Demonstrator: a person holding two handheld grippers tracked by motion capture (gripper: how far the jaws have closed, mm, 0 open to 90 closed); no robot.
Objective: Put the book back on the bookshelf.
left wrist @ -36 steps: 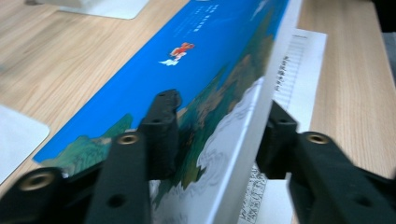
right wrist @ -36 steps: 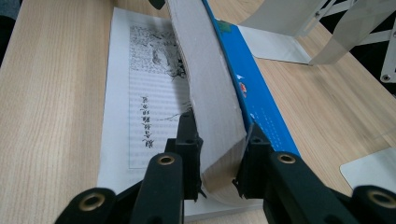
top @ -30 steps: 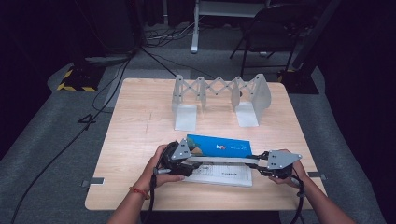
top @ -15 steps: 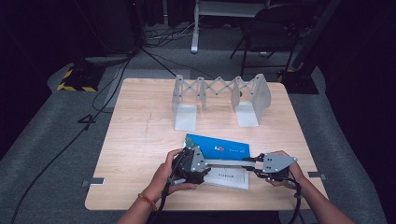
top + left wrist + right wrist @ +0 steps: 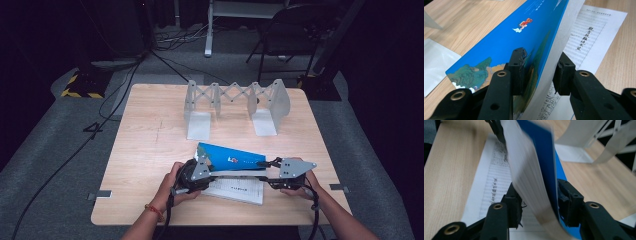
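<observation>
Left claw (image 5: 540, 72), just closed further, was clamped on the blue-covered paperback book (image 5: 506, 42), which was stood on edge over a white printed sheet (image 5: 594, 27). Right claw (image 5: 539, 200), just opened, was left loosely astride the book. A firm regrip was judged needed before any carry to the white expanding metal rack (image 5: 235, 95) farther back on the wooden tabletop (image 5: 150, 150).

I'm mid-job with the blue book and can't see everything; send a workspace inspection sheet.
Surface: light wooden table, no spills seen.
Job's things: blue-covered book on edge over a white printed sheet.
Clutter: white scissor-fold book rack at the far side.
Grippers: left gripper just closed, pads on the book; right gripper just opening, book between its jaws.
Cables: black cable across the grey floor.
Surroundings: dark chair, yellow-black striped block.
</observation>
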